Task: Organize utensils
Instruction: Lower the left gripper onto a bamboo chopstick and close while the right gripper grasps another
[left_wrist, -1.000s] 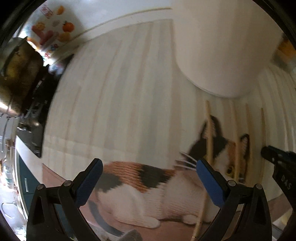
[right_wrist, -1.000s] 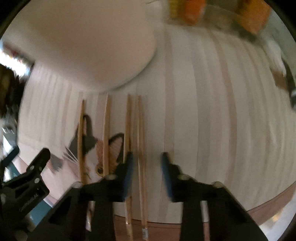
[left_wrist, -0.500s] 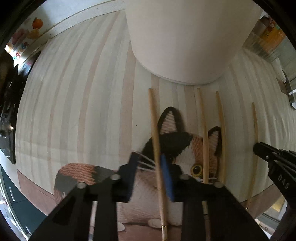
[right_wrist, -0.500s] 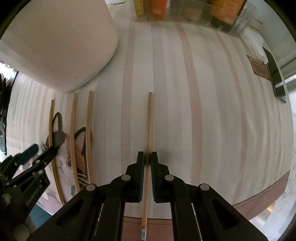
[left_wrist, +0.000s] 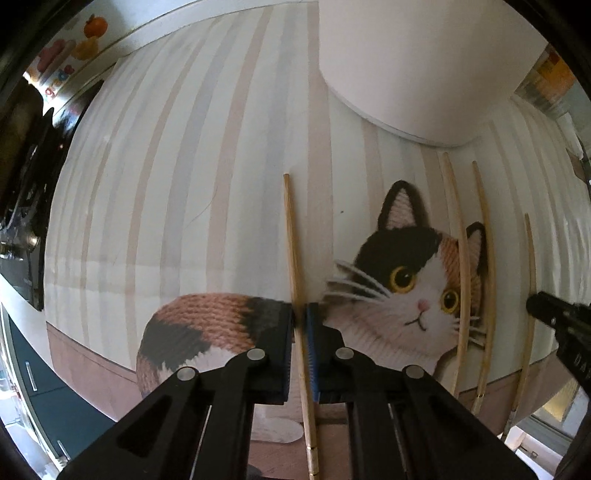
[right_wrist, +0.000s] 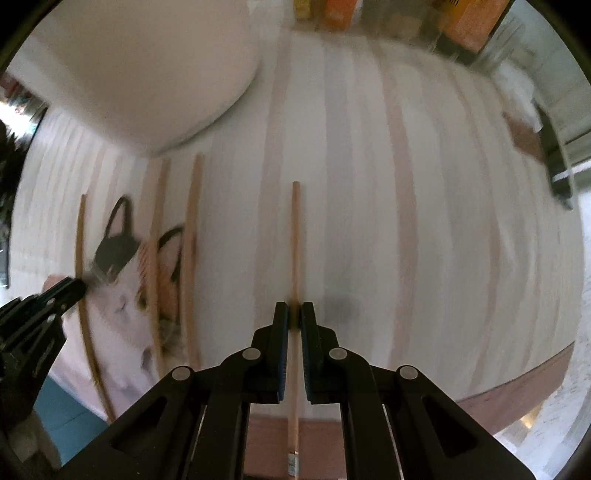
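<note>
Pinching a thin pale wooden chopstick (left_wrist: 295, 280) between its blue pads, the left hand-held gripper (left_wrist: 300, 317) points down over a cream-and-beige striped mat (left_wrist: 177, 184) printed with a calico cat (left_wrist: 406, 280). Its jaws have just been closing and now press the stick from both sides. To the right, two more wooden chopsticks (left_wrist: 465, 266) lie across the cat's face, just below a large white round container (left_wrist: 417, 62). Farther right, the right hand-held gripper (right_wrist: 294, 317) is clamped tight on a fourth slim wooden chopstick (right_wrist: 295, 243), which runs straight over the bare stripes, well apart from the others.
</note>
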